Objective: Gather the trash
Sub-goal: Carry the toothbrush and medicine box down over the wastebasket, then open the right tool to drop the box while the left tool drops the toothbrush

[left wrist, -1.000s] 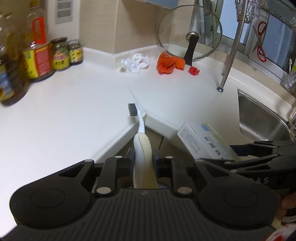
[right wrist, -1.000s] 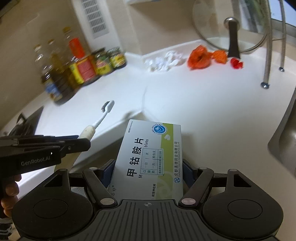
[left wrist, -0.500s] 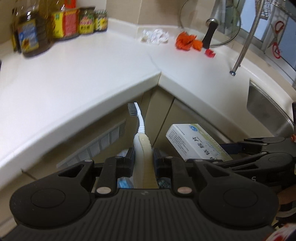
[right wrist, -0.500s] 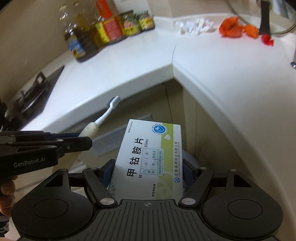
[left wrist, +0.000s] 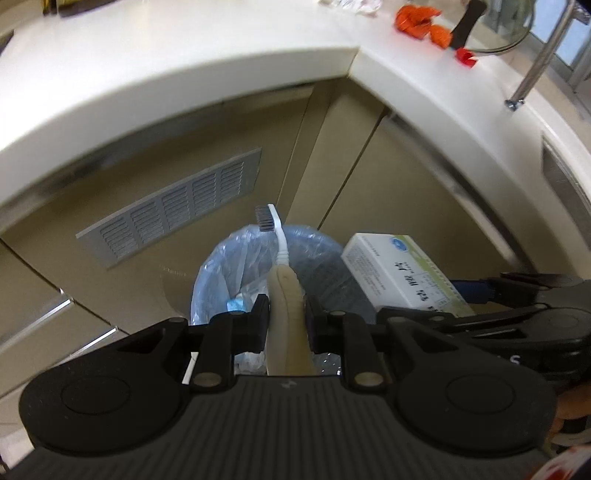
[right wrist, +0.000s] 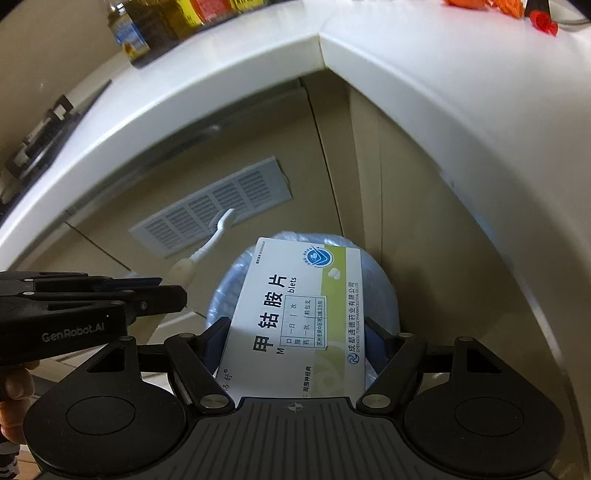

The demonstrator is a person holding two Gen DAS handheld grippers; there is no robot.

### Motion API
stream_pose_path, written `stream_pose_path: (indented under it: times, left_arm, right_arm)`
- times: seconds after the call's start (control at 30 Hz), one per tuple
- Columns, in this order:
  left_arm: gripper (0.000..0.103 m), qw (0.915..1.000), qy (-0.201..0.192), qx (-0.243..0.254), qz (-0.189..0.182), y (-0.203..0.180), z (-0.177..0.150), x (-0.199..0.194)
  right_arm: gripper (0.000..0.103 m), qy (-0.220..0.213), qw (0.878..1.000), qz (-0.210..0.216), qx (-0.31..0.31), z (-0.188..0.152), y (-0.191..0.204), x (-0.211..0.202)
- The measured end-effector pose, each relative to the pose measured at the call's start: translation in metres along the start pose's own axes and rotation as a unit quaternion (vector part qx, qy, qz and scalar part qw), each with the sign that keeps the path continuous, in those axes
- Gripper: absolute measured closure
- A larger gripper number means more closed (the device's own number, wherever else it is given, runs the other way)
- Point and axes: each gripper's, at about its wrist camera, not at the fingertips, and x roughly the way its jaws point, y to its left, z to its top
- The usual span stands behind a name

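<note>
Change: both grippers have dropped from counter height to below the counter's edge, and the lined bin now fills the view under them.
Left gripper: fingers narrow, clamped on the beige handle of the toothbrush, whose bristle head points forward past the bin's far rim.
Bin: on the floor against the cabinet corner, blue liner inside, some scraps already in it.
Right gripper: fingers wide, pressing the long sides of the medicine box, held flat directly above the bin's mouth.
Why: each item seems poised over the bin for a clean drop.
Counter: white, curved above the bin; orange wrappers lie near its back wall, likely the remaining trash.
Room: beige cabinet fronts with a vent grille left of the bin.
</note>
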Motion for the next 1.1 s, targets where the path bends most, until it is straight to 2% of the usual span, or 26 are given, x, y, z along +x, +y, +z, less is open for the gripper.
stream_pose_path:
  times: [0.27,0.73,0.83,0.97,1.1]
  left_arm:
    - [0.085,0.9993,0.028,-0.025,0.002,0.014,-0.010,0.034]
    - [0.085,0.9979,0.057,-0.031,0.011,0.017,-0.009,0.086]
    - [0.085,0.9976,0.062,-0.030,0.010,0.017,-0.008,0.094]
    - [0.079,0.9971,0.067,-0.031,0.018,0.018,-0.007,0.103]
    - [0.079,0.9975,0.058,-0.033,0.023,0.019,-0.006,0.096]
  right_arm:
    - [0.030,0.018,1.000,-0.010,-0.004,-0.003,-0.007,0.026]
    - [0.030,0.036,0.999,-0.021,-0.002,-0.003,-0.014,0.054]
    - [0.030,0.036,0.999,-0.023,-0.002,-0.002,-0.014,0.056]
    - [0.030,0.039,0.999,-0.024,-0.002,0.000,-0.013,0.059]
    - [0.030,0.039,0.999,-0.023,-0.001,0.001,-0.013,0.058]
